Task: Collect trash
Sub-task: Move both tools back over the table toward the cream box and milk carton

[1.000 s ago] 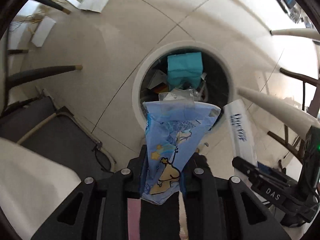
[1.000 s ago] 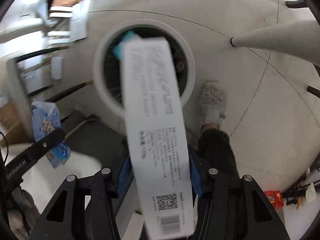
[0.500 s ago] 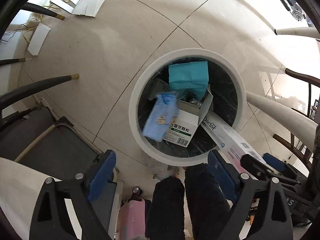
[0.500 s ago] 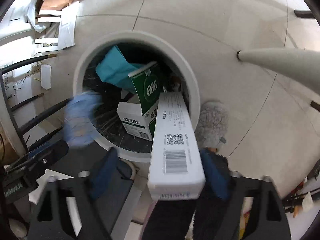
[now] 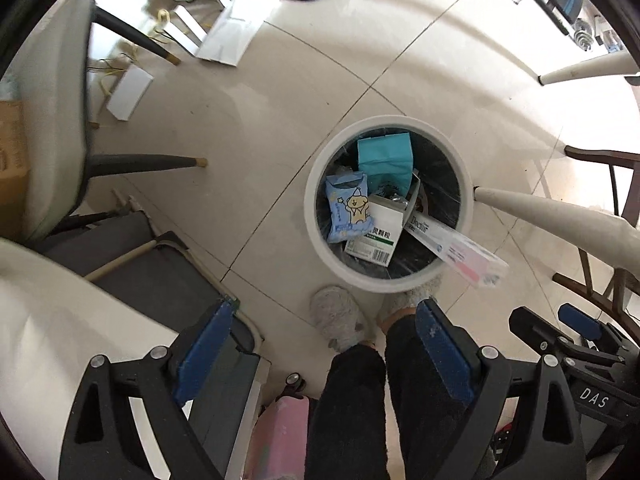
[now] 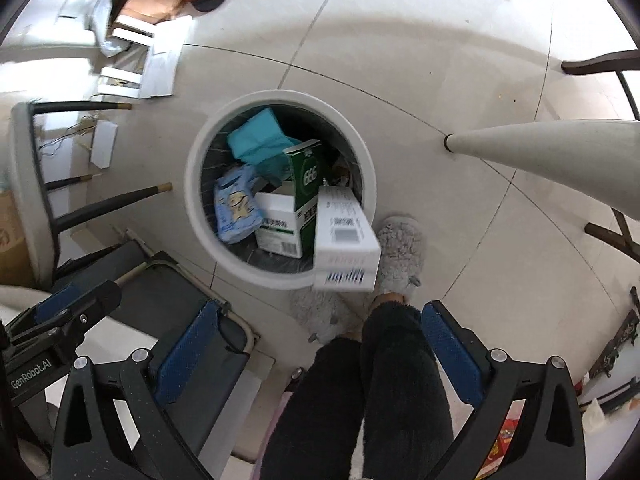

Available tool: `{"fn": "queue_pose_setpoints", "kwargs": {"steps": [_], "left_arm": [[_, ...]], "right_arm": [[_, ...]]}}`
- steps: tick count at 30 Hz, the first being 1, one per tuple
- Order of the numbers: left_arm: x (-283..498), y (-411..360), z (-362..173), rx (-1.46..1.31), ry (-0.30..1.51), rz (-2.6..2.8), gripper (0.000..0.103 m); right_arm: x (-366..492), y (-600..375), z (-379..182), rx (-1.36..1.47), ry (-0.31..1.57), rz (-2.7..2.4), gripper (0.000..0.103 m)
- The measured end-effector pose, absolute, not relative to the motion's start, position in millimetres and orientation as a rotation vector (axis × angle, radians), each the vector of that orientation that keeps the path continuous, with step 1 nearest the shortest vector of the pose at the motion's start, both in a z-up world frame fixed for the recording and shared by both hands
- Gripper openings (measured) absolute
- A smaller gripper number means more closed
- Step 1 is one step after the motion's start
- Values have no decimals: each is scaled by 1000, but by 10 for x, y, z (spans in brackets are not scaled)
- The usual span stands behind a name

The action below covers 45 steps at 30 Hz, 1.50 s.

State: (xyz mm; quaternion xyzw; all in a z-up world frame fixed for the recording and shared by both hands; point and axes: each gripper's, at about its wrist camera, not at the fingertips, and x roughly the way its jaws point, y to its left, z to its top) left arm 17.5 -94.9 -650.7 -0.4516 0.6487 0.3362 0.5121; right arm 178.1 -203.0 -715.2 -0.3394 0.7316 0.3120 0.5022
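Note:
A round white trash bin (image 5: 320, 240) (image 6: 196, 200) stands on the floor below both grippers. In it lie a blue snack packet (image 5: 347, 208) (image 6: 236, 210), a teal bag (image 5: 385, 158) (image 6: 258, 140), a white and green box (image 5: 376, 230) (image 6: 292, 208) and a long white toothpaste box (image 5: 456, 246) (image 6: 344, 240) that leans over the near rim. My left gripper (image 5: 324, 356) is open and empty, high above the bin. My right gripper (image 6: 316, 356) is open and empty too. Each gripper shows at the edge of the other's view.
The person's dark trousers and grey slippers (image 5: 338, 322) (image 6: 400, 248) stand just in front of the bin. A chair with dark legs (image 5: 132, 160) and a grey bag (image 5: 160, 280) are to the left. White table legs (image 5: 560, 216) (image 6: 552, 148) are to the right. Papers (image 5: 236, 32) lie at the back.
Both grippers opened and rose. The blue packet dropped from the left gripper into the bin. The long white box left the right gripper and now leans on the bin's rim.

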Motion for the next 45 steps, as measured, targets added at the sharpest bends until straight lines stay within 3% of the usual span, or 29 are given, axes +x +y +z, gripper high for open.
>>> {"fn": "queue_pose_setpoints", "kwargs": {"steps": [19,30,36,38,45], "left_arm": [[-85,-1439,-3798,-904,1351,875,94],[574,-744,-2464,-686,1136,1031,94],[1246,-92,-2295,-647,1121,1099,94],[1528,155,-2360,-628,1145,1133,100],[2368,884,-2809,-677,1236,1237,100]], "right_arm": [[1569,-2491,-4247,-708,1648,926,103],[2298,-2079,-2748,-445,1576,1039,103],[3125,-1419,-2363,-449,1495,1053,103],[3421,-1105,-2373,-519,1466,1067,103],[4434,511,-2825,-1017,1264,1072,103]]}}
